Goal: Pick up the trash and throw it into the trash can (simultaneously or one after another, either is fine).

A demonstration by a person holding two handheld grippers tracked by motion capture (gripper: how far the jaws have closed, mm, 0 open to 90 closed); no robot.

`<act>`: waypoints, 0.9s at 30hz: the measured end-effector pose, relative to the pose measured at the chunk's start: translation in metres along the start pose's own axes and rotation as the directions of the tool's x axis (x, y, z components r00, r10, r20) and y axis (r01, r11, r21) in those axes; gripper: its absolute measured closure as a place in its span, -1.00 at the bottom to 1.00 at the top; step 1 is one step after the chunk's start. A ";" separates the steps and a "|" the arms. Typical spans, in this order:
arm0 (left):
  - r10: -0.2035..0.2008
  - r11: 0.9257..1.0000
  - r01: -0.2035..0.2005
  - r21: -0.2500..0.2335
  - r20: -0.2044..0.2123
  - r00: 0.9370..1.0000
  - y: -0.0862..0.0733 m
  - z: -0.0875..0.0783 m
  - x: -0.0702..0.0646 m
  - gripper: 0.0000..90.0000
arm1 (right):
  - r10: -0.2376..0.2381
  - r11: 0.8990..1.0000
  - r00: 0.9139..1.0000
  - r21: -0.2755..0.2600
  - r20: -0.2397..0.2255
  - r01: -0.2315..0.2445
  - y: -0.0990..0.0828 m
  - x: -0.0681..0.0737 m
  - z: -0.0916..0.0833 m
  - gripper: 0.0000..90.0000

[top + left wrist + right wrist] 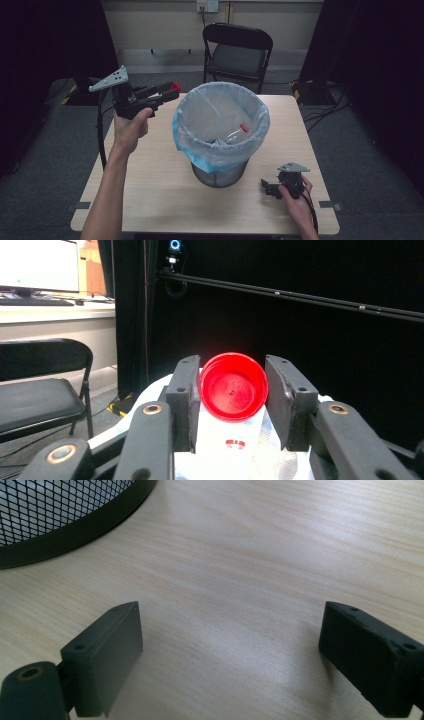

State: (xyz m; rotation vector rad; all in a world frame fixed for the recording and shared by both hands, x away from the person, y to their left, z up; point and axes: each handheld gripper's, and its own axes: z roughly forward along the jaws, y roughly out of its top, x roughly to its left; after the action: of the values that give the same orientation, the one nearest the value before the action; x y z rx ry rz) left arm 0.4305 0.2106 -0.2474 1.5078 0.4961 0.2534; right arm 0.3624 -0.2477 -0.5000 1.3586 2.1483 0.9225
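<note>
My left gripper (170, 93) is raised beside the bin's left rim, shut on a round red cup (233, 386) whose open mouth faces the camera in the left gripper view. The red cup (175, 89) shows as a small red patch at the jaw tips in the high view. The mesh bin (220, 172), lined with a pale blue bag (221, 150), stands mid-table; a clear bottle with a red cap (235, 134) lies inside it. My right gripper (269, 188) rests low on the table at the bin's right front, open, with bare wood between its jaws (230, 655).
The wooden table (155, 195) ends close to the person's body. The bin's black mesh base (60, 515) sits just beyond the right gripper. A black folding chair (237, 50) stands behind the table. Cables lie on the floor at right.
</note>
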 end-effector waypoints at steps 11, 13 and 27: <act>0.027 0.999 -0.029 0.027 0.072 0.997 0.009 0.024 -0.021 0.32 | 0.000 1.000 1.000 0.001 0.002 0.000 0.000 0.000 0.000 -0.79; 0.019 0.999 -0.021 0.029 0.074 0.997 0.009 0.026 -0.021 0.32 | 0.000 1.000 1.000 0.001 0.002 0.000 0.000 0.000 0.000 -0.79; 0.030 0.985 -0.049 0.163 0.114 0.993 0.001 0.055 -0.037 0.32 | 0.000 1.000 1.000 0.001 0.002 0.000 0.000 0.000 0.000 -0.79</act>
State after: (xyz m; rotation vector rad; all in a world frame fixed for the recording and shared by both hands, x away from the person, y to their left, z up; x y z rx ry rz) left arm 0.4238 0.1450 -0.2409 1.6851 0.4061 0.1603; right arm 0.3624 -0.2476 -0.4999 1.3592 2.1475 0.9202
